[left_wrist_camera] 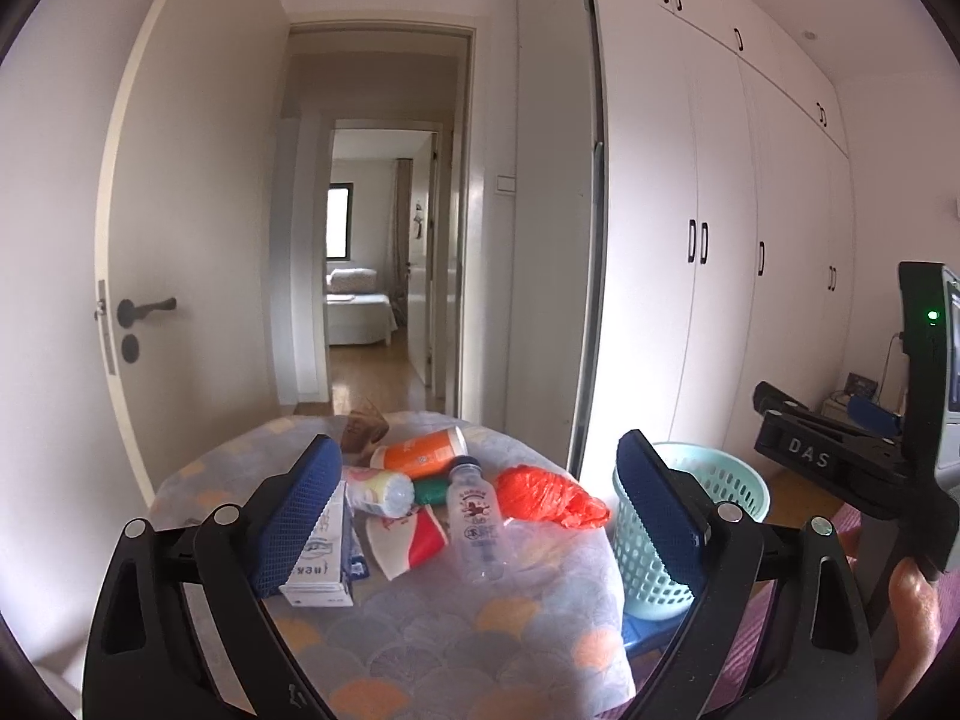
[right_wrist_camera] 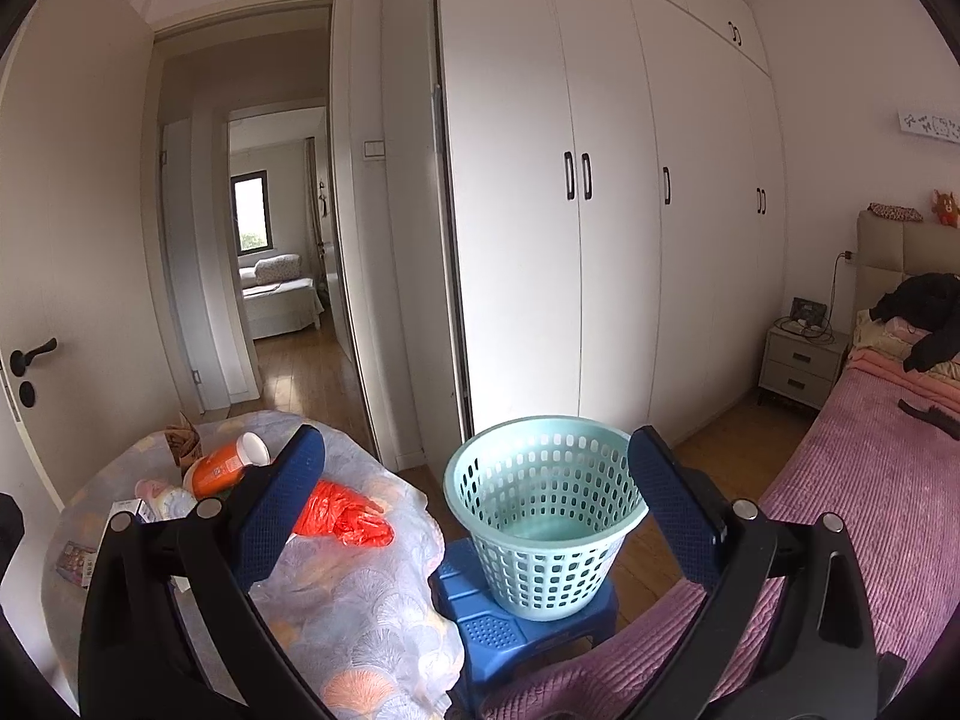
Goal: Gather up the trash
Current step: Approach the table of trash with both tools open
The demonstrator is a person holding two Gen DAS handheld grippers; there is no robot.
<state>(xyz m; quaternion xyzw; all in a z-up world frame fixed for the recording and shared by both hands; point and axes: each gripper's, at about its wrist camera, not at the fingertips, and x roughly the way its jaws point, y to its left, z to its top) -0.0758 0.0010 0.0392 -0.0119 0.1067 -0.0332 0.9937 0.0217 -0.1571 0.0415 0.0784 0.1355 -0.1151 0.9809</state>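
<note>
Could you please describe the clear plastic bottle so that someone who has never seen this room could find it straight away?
Start at the round table under its scallop-patterned cloth, beside the pale green basket. In the litter pile there, the clear bottle lies on its side, next to the crumpled red bag. It alone is see-through, with red print.
</note>
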